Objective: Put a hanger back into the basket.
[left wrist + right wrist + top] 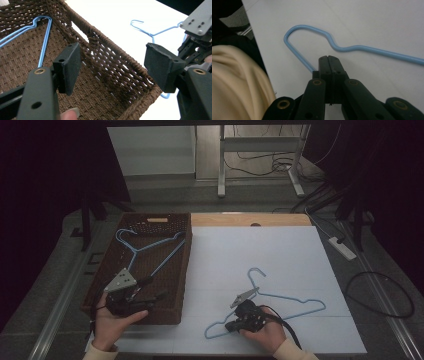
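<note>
Right hand-held gripper (235,324), jaws clamped on the near end of a blue hanger (280,298), holds it on the white tabletop (280,250), long axis slanting right; basket (184,270) lies leftward, beside the wide-open left hand-held gripper (150,289).

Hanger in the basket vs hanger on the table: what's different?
The basket hanger lies inside the wicker basket, untouched; the table hanger lies on the white table, its lower bar pinched in the right gripper. The open left gripper hovers over the basket, holding nothing. Both hangers are thin light-blue wire.
</note>
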A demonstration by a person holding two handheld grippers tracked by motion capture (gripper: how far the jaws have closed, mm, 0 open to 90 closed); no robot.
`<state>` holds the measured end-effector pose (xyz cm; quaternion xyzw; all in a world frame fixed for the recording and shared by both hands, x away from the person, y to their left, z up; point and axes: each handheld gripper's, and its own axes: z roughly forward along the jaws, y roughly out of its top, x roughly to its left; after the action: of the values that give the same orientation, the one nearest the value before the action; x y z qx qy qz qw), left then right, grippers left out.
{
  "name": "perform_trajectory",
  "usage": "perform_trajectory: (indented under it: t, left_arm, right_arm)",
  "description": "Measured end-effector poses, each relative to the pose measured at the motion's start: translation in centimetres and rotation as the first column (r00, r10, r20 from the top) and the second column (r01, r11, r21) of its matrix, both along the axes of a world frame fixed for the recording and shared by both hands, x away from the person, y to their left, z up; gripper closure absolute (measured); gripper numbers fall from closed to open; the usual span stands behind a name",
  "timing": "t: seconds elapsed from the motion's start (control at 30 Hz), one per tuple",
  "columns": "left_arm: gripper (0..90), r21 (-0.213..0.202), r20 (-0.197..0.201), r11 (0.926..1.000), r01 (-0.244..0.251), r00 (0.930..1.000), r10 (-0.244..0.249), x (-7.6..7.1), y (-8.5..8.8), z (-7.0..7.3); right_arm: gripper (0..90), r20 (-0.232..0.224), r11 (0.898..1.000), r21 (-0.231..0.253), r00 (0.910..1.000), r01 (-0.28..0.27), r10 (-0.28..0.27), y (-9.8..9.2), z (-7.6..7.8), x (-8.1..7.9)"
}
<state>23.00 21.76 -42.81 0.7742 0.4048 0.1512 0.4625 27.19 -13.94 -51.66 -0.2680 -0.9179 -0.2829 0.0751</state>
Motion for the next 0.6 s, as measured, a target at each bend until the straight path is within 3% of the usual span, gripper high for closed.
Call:
perform_trajectory:
  t: [0.33,0.4,0.5,0.6]
  left_arm:
    - [31.0,0.0,-0.001,1.0,0.002,1.0,-0.002,0.0,-0.1,0.0]
    - [31.0,0.0,0.0,1.0,0.003,1.0,-0.003,0.0,-0.1,0.0]
    - [31.0,0.0,0.0,1.0,0.003,1.0,-0.003,0.0,-0.2,-0.1]
    - [31.0,0.003,-0.004,1.0,0.006,1.0,-0.006,0.0,-0.3,-0.2]
  right_arm:
    - [90.0,-0.011,1.0,0.007,0.9995,-0.029,0.029,-0.8,0.0,-1.0]
    - [90.0,0.011,0.999,0.027,0.9997,-0.022,0.021,-1.1,0.2,-0.9]
    - [90.0,0.08,0.994,0.095,0.9943,0.062,-0.07,-2.5,2.1,0.6]
    - [90.0,0.124,0.979,0.114,0.9751,0.17,-0.184,-4.4,3.7,3.0]
